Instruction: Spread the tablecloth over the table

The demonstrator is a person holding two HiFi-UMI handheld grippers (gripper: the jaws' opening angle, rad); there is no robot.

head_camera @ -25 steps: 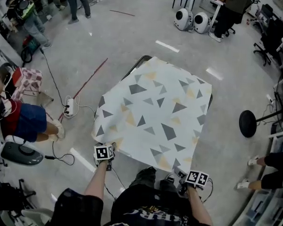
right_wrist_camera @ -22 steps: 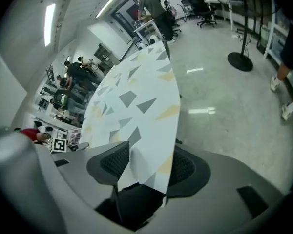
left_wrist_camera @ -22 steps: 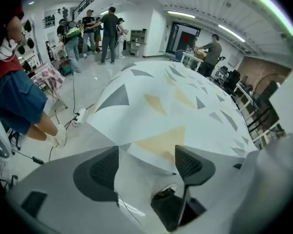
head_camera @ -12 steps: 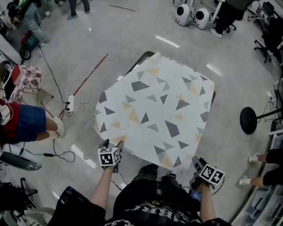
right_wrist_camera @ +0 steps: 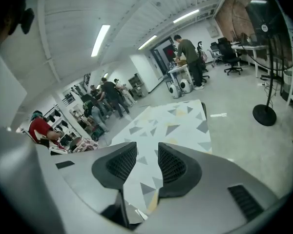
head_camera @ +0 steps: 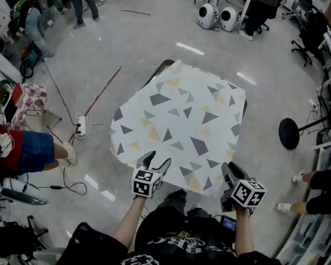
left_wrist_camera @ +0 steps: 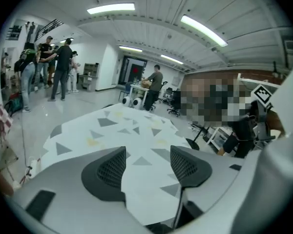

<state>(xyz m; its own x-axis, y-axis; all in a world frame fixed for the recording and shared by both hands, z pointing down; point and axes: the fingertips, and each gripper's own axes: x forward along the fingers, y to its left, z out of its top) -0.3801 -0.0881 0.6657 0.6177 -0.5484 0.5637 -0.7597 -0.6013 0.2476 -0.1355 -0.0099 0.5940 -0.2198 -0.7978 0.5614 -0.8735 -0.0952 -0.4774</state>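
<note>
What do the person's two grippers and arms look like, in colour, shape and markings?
Both the left gripper and the right gripper have smooth grey bodies with dark, mesh-textured pads. Each carries a white cube with black square markers. The person wears a black short-sleeved shirt with pale print.

The tablecloth (head_camera: 182,126), white with grey and yellow triangles, lay flat over the table (head_camera: 157,73), whose dark edge showed only at the far left corner and along the right side. The left gripper (head_camera: 155,163) hung over the cloth's near edge, its jaws apart and just then closing, with nothing between them. The right gripper (head_camera: 230,173) hung at the near right corner, its jaws closing too, clear of the cloth. On the floor to the left lay a white power strip (head_camera: 81,127) near a red line (head_camera: 102,95). A black round stand base (head_camera: 289,134) stood to the right.
</note>
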